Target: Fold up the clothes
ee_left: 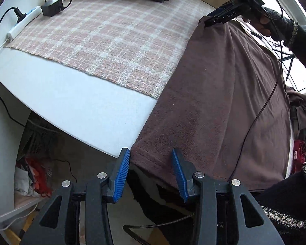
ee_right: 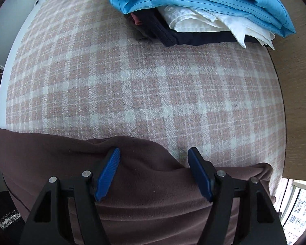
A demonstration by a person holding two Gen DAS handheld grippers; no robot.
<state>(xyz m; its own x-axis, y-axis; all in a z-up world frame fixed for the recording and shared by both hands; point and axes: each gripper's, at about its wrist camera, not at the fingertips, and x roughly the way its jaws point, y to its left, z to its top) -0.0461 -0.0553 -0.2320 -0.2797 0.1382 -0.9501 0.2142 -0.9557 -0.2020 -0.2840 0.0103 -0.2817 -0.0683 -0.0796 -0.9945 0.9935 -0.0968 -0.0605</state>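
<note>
- A brown fleece garment (ee_left: pixel 220 102) is seen spread flat over the right part of the bench (ee_left: pixel 75 104), partly on a pink-and-white checked cloth (ee_left: pixel 112 40), with its near hem hanging over the bench edge
- The left gripper (ee_left: pixel 151 173) is observed pointing steeply down at the garment's near left corner; its blue pads (ee_left: pixel 121 175) stand apart, one on each side of the hem corner, and no pressing on the fabric is seen
- The right gripper (ee_right: pixel 154 173) is seen from its own camera pointing down over the garment's far edge (ee_right: pixel 132 159); its jaws stand wide, with bunched brown fabric lying below and between them, not clamped
- In the left wrist view, the right gripper (ee_left: pixel 210 20) is seen at the far left corner of the garment, held by a hand (ee_left: pixel 263 24) in a dark speckled sleeve
- A stack of folded clothes (ee_right: pixel 193 10) is noted at the far end of the checked cloth: blue striped on top, white and dark pieces beneath
- A white power strip (ee_left: pixel 24 22) and a black adapter (ee_left: pixel 52 7) are recorded at the far left of the bench
</note>
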